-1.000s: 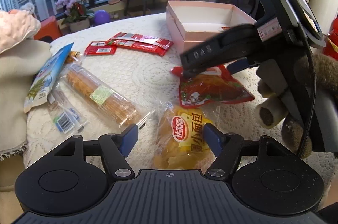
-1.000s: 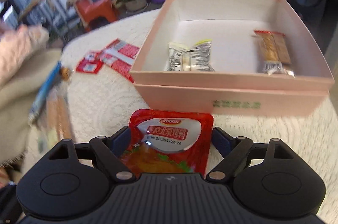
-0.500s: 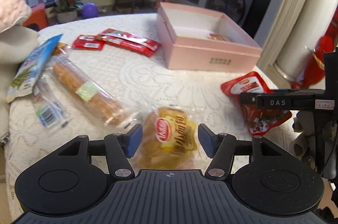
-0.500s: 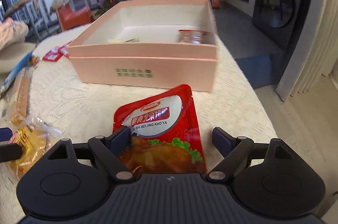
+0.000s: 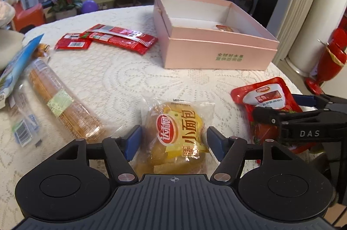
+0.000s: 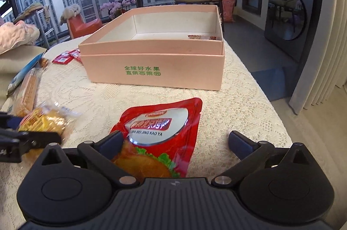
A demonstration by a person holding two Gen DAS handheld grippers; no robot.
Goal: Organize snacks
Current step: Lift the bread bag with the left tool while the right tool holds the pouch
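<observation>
A pink box (image 5: 216, 43) stands open on the lace tablecloth, with a wrapped snack (image 5: 225, 28) inside; it also shows in the right wrist view (image 6: 156, 69). My left gripper (image 5: 173, 141) is open, with a yellow bread packet (image 5: 177, 132) lying on the table between its fingers. My right gripper (image 6: 177, 143) is open around a red roast-duck pouch (image 6: 160, 134) that lies on the table; its left finger touches the pouch. The pouch (image 5: 269, 99) and right gripper (image 5: 303, 121) also show in the left wrist view.
Red sachets (image 5: 108, 36), a long biscuit tube (image 5: 60, 99), a clear packet (image 5: 21, 123) and a blue bag (image 5: 15, 65) lie at the left. The table edge (image 6: 271, 104) drops to the floor at the right. A red object (image 5: 331, 56) stands beyond it.
My right gripper has drawn back from the box toward the table's near right edge, with the red pouch between its fingers throughout, and its jaws have opened wider. My left gripper stays over the bread packet.
</observation>
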